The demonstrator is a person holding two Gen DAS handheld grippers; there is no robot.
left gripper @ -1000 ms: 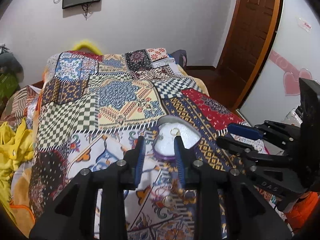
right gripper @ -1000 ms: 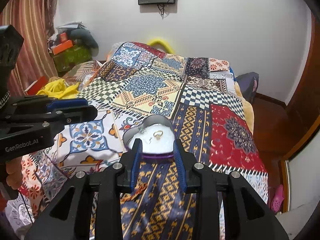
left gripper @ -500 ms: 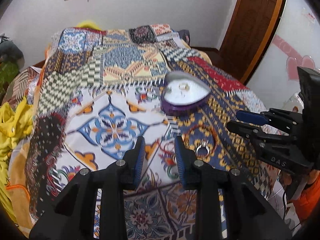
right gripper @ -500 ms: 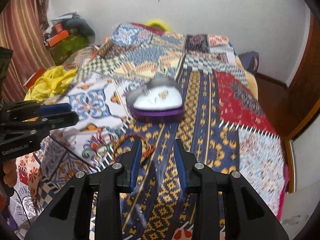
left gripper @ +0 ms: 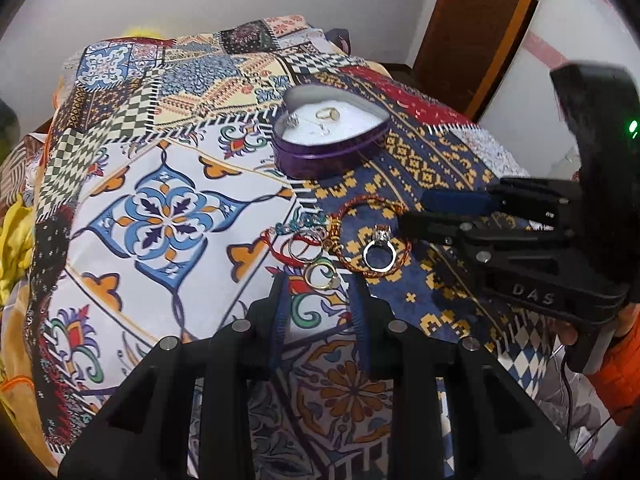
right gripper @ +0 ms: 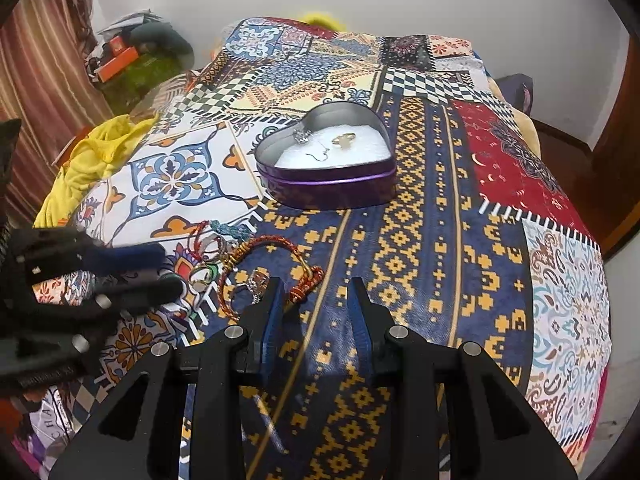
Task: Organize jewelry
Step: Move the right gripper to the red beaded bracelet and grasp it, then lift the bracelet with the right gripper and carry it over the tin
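- A patchwork bedspread (left gripper: pixel 160 184) covers the bed and fills both views; only the right wrist view shows the striped curtain (right gripper: pixel 36 80) and the yellow cloth (right gripper: pixel 96 152) at the bed's left side, while only the left wrist view shows the brown door (left gripper: pixel 476 28).
- The right gripper (left gripper: pixel 416 214) reaches in from the right of the left wrist view, its body marked "DAS" and a green light on its housing; its jaws stand apart with nothing between them.
- The left gripper (left gripper: pixel 318 280) hangs over the loose jewelry, jaws apart and holding nothing. In the right wrist view it is blurred and its lettering cannot be read.
- A purple heart-shaped tin (left gripper: pixel 332 152) sits open on the spread, beyond the loose pieces. On its white lining lie a gold ring (right gripper: pixel 344 139) and some small silver pieces.
- A red-and-gold cord bracelet (right gripper: pixel 272 268) lies on the blue patch, encircling a silver ring with a stone (left gripper: pixel 379 250).
- Just beside it, thin bangles and a gold-and-silver ring (left gripper: pixel 320 276) cluster between the left fingertips.
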